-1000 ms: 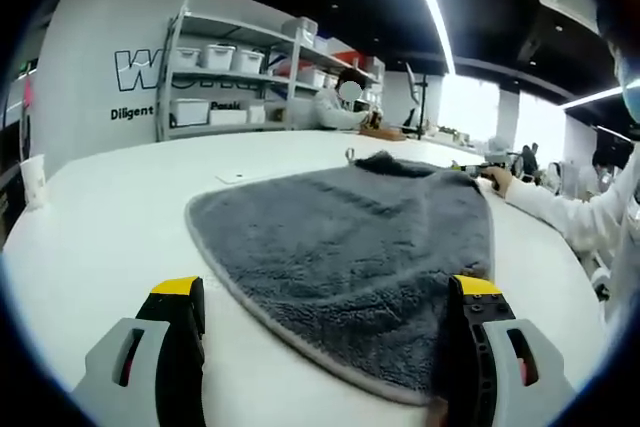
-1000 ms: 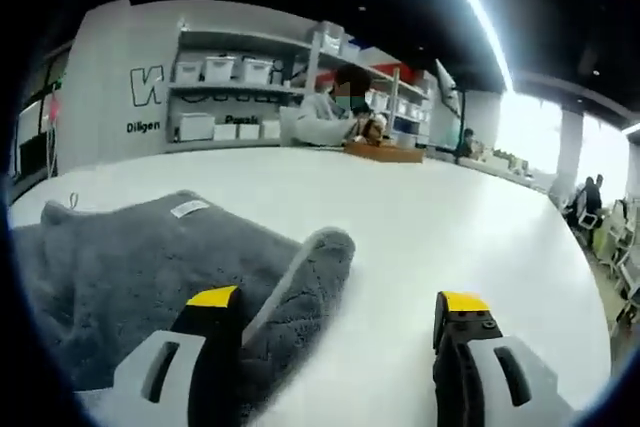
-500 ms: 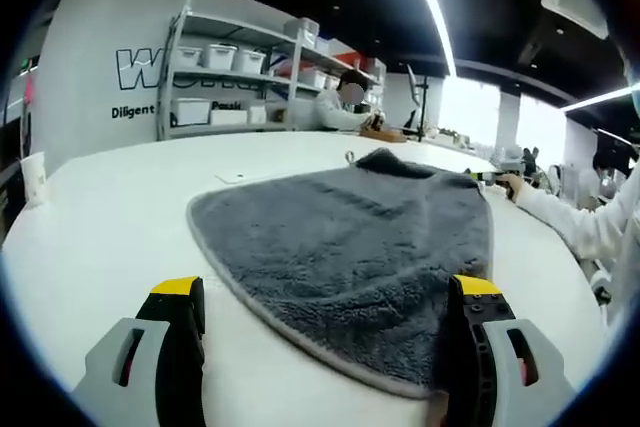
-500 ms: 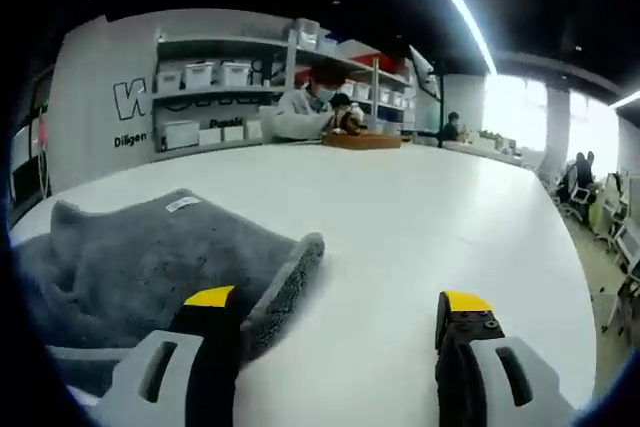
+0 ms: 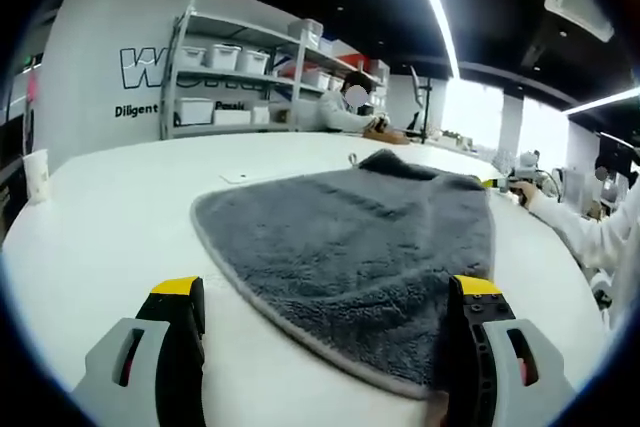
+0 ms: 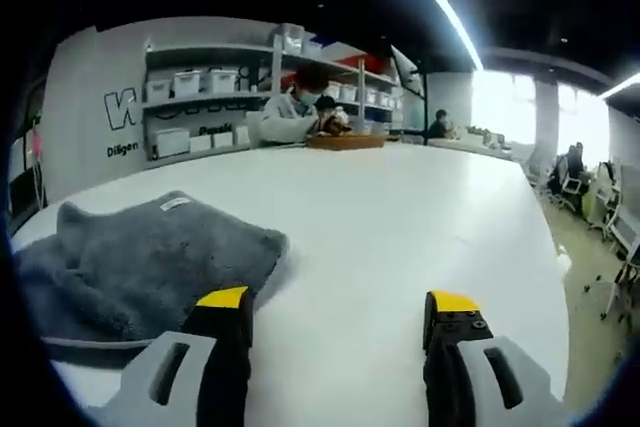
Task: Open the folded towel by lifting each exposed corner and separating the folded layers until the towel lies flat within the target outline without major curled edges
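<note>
A grey towel [image 5: 350, 237] with a pale hem lies spread on the white table [image 5: 110, 227]; its far part is rumpled. My left gripper [image 5: 325, 292] is open low over the near edge, its right jaw above the towel's near corner. Far right, a hand in a white sleeve holds my right gripper [image 5: 503, 183] beside the towel's far corner. In the right gripper view the towel [image 6: 140, 267] lies at the left with a white label [image 6: 173, 204] on top. My right gripper [image 6: 338, 302] stands open there over the bare table [image 6: 400, 237], its left jaw by the towel's edge.
A paper cup [image 5: 35, 175] stands at the table's left edge and a white sheet [image 5: 236, 177] lies behind the towel. Shelves with white bins [image 5: 215, 57] line the back wall. People sit by a wooden box [image 6: 345, 142] at the far end.
The towel edge that curled up beside my right gripper's left jaw now lies lower and flatter. The right gripper view has shifted. The left gripper view is nearly unchanged.
</note>
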{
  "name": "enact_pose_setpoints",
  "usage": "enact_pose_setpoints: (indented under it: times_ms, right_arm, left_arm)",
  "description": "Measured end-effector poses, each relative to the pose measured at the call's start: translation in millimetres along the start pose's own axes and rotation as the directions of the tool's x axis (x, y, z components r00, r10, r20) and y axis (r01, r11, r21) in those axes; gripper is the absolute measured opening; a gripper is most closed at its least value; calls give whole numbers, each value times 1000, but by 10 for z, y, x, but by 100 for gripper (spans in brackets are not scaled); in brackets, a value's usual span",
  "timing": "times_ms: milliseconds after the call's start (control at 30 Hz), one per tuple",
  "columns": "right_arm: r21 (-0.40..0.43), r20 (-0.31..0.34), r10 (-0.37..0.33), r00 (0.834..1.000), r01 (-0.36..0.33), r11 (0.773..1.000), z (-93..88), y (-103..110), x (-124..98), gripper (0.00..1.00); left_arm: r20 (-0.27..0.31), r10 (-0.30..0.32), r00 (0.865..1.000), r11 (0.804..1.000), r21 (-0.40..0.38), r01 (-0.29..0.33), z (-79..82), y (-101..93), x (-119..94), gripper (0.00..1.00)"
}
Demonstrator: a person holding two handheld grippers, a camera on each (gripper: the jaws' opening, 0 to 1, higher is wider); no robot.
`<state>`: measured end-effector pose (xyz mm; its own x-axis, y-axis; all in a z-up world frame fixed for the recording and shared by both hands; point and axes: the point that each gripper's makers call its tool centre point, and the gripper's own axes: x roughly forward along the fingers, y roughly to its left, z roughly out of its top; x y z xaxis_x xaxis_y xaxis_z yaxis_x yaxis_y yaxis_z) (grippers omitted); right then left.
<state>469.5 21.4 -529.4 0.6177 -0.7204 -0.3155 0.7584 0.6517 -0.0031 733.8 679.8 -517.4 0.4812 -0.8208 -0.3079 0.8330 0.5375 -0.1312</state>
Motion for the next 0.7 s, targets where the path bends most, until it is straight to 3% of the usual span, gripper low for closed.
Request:
enact_pose_setpoints:
  times_ms: [133,200,300,333,367,400,433,500,533,600,667,700]
  right_arm:
    - [11,19,20,1000,-20,1000,42,31,-26,68]
    - [28,75,39,996,-41,999,135,52,-63,70]
    - [57,187,134,973,-147,987,335,234,-151,73]
    - [62,232,182,955,-202,977,419,332,-205,75]
    - [48,292,254,922,-280,959,529,482,-297,75]
    - [40,305,273,912,-299,953,552,522,-321,75]
    - [-4,351,375,858,-400,917,625,743,-445,75]
    - [4,367,485,794,-523,853,639,991,-574,75]
    - [3,367,505,781,-544,839,636,1033,-593,76]
    - [-19,333,601,727,-632,775,573,1258,-674,81]
    - [-58,321,631,706,-650,758,566,1351,-703,85]
    - [-78,323,651,687,-666,742,558,1421,-770,88]
  left_arm:
    - [2,-1,1000,1000,-1,1,3,-4,-3,100]
    - [7,-2,1000,1000,-6,2,7,-4,-8,100]
    - [10,-3,1000,1000,-9,3,10,-2,-10,100]
    - [10,-4,1000,1000,-9,4,11,-1,-9,100]
    - [9,-4,1000,1000,-8,4,11,2,-8,100]
    - [9,-4,1000,1000,-8,4,12,2,-8,100]
    - [9,-5,1000,1000,-7,5,10,-6,-8,100]
    - [11,-7,1000,1000,-8,7,10,-16,-11,100]
    - [11,-7,1000,1000,-9,7,11,-14,-10,100]
    - [12,-8,1000,1000,-9,8,15,-4,-8,100]
    - [13,-9,1000,1000,-8,9,15,-8,-7,100]
    - [13,-9,1000,1000,-8,9,15,-11,-7,100]
